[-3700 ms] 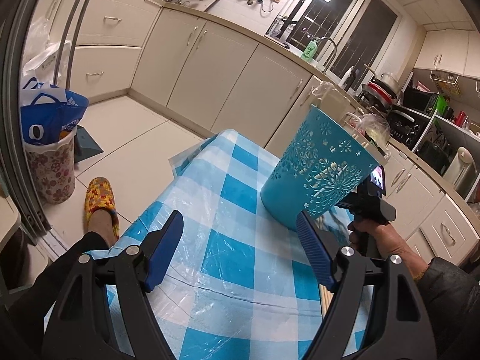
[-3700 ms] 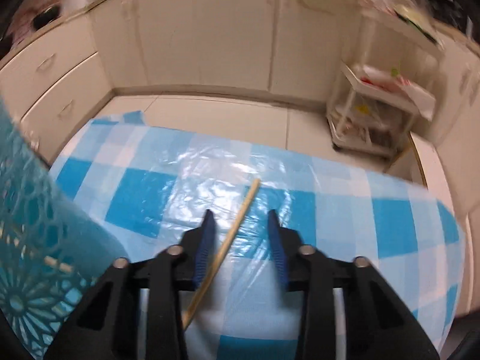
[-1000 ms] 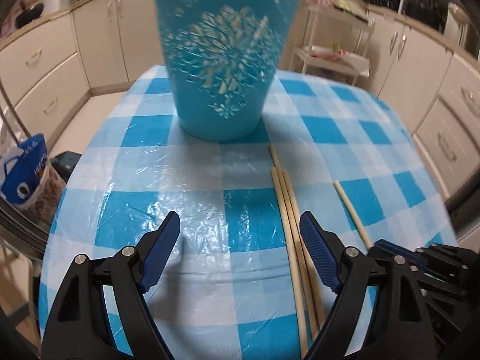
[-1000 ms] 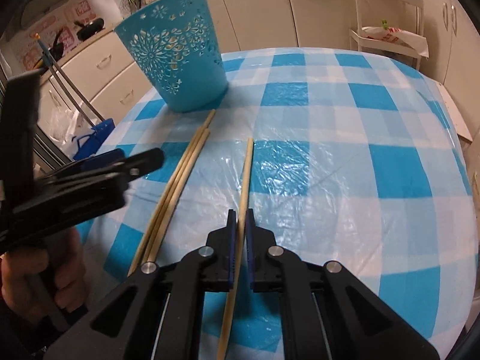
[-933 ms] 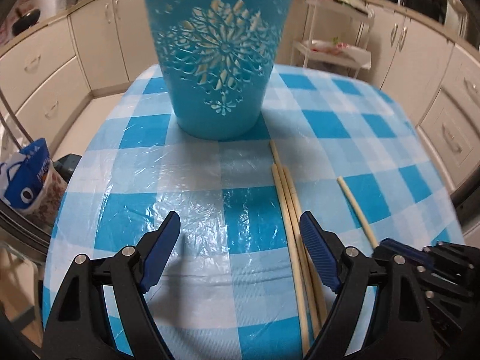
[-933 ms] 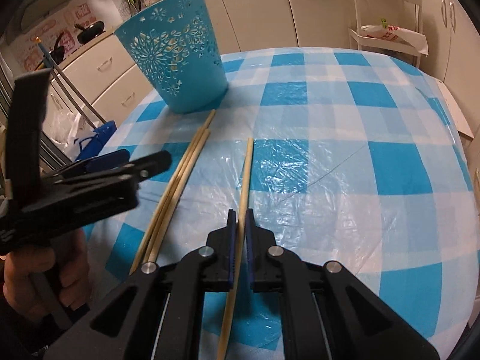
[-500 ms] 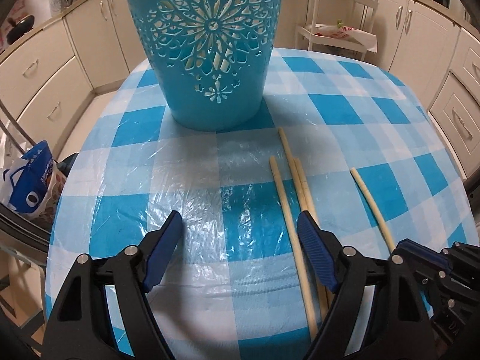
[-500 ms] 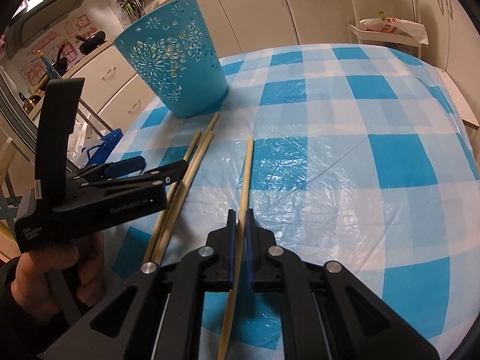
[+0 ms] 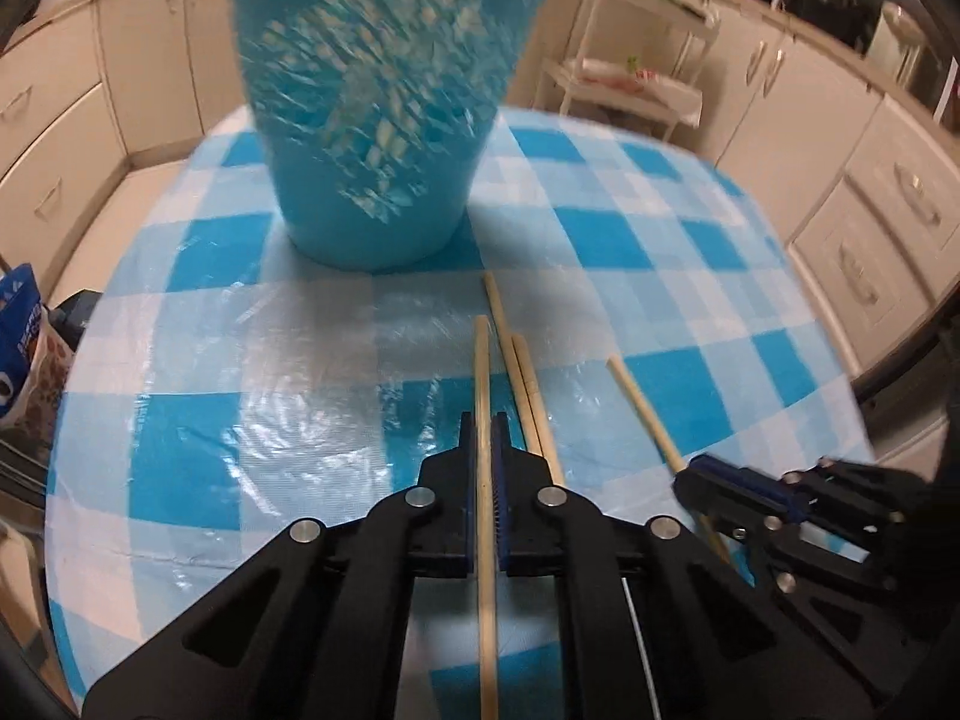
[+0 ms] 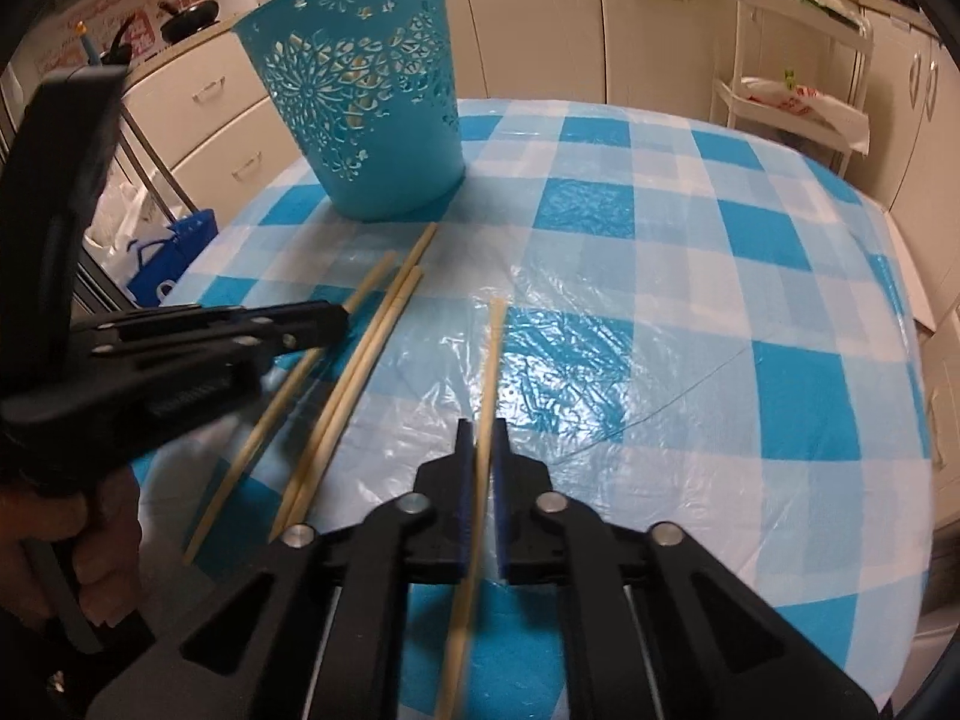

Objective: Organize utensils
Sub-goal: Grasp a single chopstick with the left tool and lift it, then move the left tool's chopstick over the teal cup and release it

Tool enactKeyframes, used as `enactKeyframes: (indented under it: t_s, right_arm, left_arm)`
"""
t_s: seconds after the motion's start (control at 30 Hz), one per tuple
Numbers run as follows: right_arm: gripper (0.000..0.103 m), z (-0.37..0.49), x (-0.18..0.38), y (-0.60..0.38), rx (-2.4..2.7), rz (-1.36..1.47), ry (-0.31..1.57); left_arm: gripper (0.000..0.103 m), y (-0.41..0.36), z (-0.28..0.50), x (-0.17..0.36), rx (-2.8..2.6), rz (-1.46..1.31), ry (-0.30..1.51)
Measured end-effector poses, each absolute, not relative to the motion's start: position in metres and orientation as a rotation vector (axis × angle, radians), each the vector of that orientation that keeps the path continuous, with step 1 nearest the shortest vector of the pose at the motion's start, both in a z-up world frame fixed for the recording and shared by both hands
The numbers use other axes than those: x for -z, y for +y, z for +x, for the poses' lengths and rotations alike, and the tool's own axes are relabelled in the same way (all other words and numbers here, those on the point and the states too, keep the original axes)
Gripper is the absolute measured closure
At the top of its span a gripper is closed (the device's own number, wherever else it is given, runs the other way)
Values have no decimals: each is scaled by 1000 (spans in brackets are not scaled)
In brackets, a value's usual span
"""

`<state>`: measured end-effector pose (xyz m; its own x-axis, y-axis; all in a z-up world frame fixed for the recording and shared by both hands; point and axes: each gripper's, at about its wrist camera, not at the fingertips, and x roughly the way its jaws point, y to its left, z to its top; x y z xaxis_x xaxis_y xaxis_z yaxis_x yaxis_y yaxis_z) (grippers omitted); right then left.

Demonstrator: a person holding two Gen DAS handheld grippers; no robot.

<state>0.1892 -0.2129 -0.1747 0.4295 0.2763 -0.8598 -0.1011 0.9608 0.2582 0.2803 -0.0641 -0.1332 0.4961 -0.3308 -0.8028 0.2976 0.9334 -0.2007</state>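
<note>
Since the earlier frame the left gripper (image 9: 485, 429) has just been closing, now clamped on the leftmost chopstick (image 9: 482, 372), right gripper (image 10: 482, 435) clenched on another chopstick (image 10: 489, 360), two loose chopsticks (image 10: 360, 372) between them on the checked tablecloth (image 10: 690, 276), blue basket (image 10: 366, 96) upright just beyond.

On my right the checked tablecloth (image 10: 690, 312) lies bare, wide room to pass. Ahead, the perforated blue bucket (image 10: 366, 96) blocks the far side. On my left, three loose chopsticks (image 10: 354, 372) and the left gripper (image 10: 336, 318) crowd the way.
</note>
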Motion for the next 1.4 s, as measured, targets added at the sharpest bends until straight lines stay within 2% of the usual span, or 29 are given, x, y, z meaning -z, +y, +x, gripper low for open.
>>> enactKeyframes:
  t_s: [0.13, 0.4, 0.8, 1.1, 1.4]
  right_arm:
    - [97, 188, 171, -225, -246, 333, 1057]
    - [97, 194, 173, -245, -211, 573, 946]
    - [97, 196, 184, -245, -201, 581, 978]
    - [97, 196, 186, -240, -211, 552, 993]
    - [97, 197, 188, -241, -204, 564, 1002]
  left_arm:
    - [98, -45, 260, 103, 411, -103, 832]
    - [98, -9, 227, 4, 431, -193, 432]
    - [98, 4, 277, -82, 367, -240, 131]
    - [98, -10, 334, -92, 275, -270, 27]
    - [98, -25, 369, -49, 224, -241, 59]
